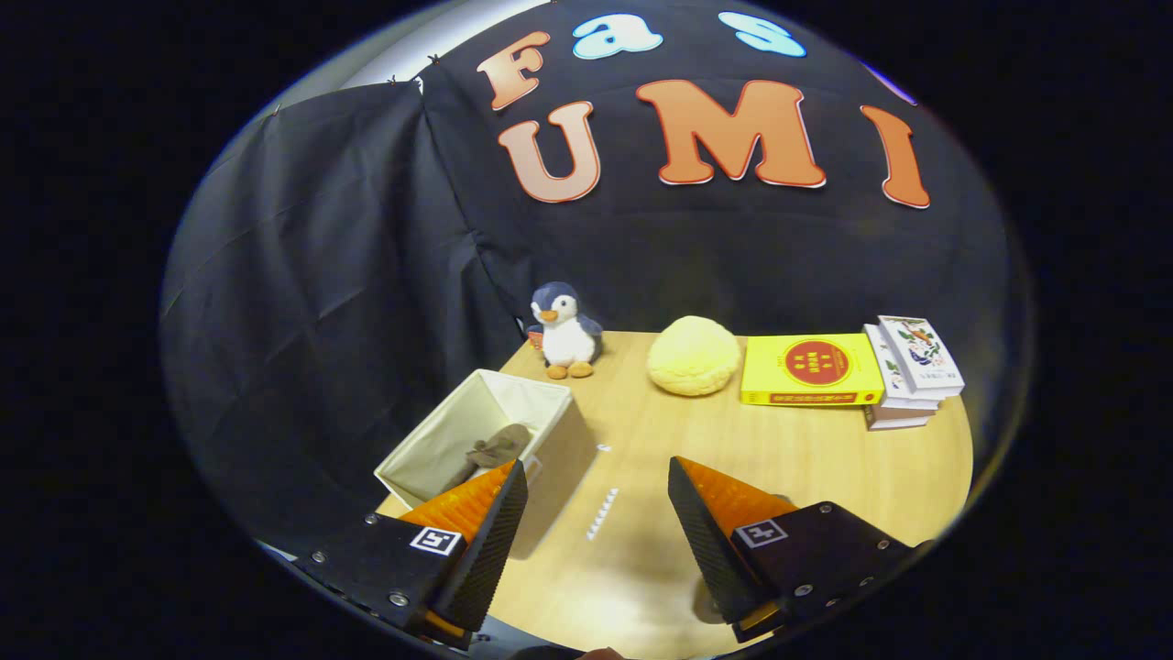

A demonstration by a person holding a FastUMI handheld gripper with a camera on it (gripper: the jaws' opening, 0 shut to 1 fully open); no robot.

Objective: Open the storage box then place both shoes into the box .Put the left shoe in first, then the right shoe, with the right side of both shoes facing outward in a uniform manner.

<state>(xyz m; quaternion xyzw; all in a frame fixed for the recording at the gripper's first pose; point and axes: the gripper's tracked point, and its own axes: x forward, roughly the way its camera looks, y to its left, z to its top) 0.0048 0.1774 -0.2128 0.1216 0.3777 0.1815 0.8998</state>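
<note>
The storage box [513,431] sits on the table [788,467] at lower left, with a shoe [499,447] inside it. Behind it stands a penguin toy [565,332]; right of that, along the table's back, lie a round cushion [694,355], a book [811,369] and a book stack [909,374]. The gripper [597,481], fingers apart, hangs at the bottom, right of the box.

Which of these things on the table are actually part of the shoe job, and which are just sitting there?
Part of the job:
storage box, open
shoe lying inside it
gripper, open, holding nothing

Just lying about:
penguin toy
round yellow cushion
yellow book
book stack
</note>
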